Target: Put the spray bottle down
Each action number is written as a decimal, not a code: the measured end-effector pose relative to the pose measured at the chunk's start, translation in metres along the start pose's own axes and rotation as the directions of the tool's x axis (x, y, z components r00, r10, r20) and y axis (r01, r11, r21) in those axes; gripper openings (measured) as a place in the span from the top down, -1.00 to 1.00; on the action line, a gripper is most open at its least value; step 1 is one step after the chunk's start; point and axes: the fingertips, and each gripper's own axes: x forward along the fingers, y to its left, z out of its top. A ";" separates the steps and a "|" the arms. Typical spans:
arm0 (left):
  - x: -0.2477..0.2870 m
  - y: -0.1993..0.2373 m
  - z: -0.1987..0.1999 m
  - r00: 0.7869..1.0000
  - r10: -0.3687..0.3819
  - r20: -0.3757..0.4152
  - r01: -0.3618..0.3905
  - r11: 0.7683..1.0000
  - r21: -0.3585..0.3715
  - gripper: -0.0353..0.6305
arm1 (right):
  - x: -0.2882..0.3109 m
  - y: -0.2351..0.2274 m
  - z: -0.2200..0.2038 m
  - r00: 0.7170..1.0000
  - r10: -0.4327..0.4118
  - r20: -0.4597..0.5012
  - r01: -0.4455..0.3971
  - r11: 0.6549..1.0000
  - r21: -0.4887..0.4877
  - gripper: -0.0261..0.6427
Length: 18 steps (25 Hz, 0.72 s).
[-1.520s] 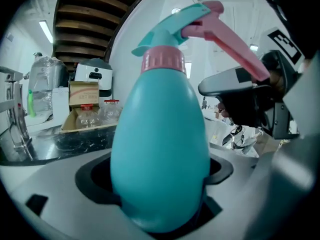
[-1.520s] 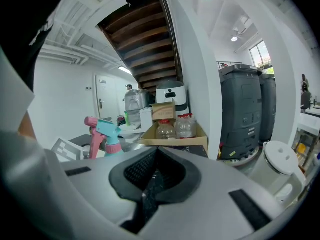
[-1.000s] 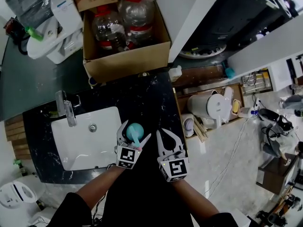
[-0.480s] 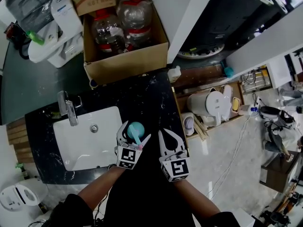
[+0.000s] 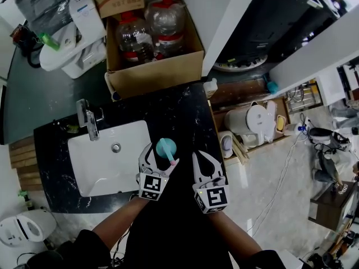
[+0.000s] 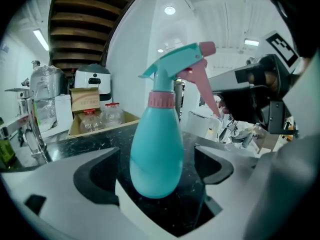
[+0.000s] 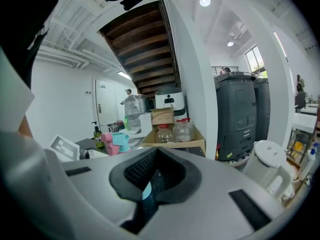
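Teal spray bottle (image 6: 155,149) stands inside the wide left claw (image 6: 157,160), touching neither jaw; right claw (image 7: 156,153) closed.

White sink (image 5: 101,170) at 9 o'clock in the black table (image 5: 174,116), tap (image 5: 90,125) behind; box (image 5: 157,72) of bottles (image 5: 134,38) at 12; kettle (image 5: 252,122) at 3.
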 end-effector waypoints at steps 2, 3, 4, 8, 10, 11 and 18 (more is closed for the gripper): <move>-0.009 -0.001 0.003 1.000 0.002 0.010 -0.002 1.000 -0.001 -0.49 | -0.005 0.005 0.001 1.000 -0.002 0.007 0.002 1.000 -0.002 0.87; -0.013 -0.002 0.004 1.000 0.003 0.017 -0.003 1.000 -0.001 -0.49 | -0.008 0.009 0.002 1.000 -0.002 0.010 0.002 1.000 -0.005 0.87; -0.019 -0.003 0.005 1.000 0.004 0.023 -0.004 1.000 -0.003 -0.49 | -0.010 0.012 0.003 1.000 -0.001 0.013 0.001 1.000 -0.008 0.87; -0.042 -0.007 0.006 0.999 0.018 0.044 -0.017 1.000 -0.020 -0.49 | -0.024 0.026 0.005 1.000 -0.004 0.026 0.004 1.000 -0.016 0.87; -0.056 -0.007 0.008 0.998 0.026 0.062 -0.024 0.999 -0.027 -0.49 | -0.030 0.035 0.007 0.999 -0.004 0.036 0.005 1.000 -0.017 0.87; -0.064 -0.007 0.010 0.997 0.029 0.071 -0.027 0.999 -0.031 -0.49 | -0.033 0.039 0.008 0.999 -0.004 0.041 0.005 1.000 -0.018 0.87; -0.111 -0.011 0.021 0.989 0.049 0.140 -0.040 0.997 -0.065 -0.49 | -0.053 0.076 0.008 0.999 0.012 0.053 -0.010 0.999 -0.040 0.87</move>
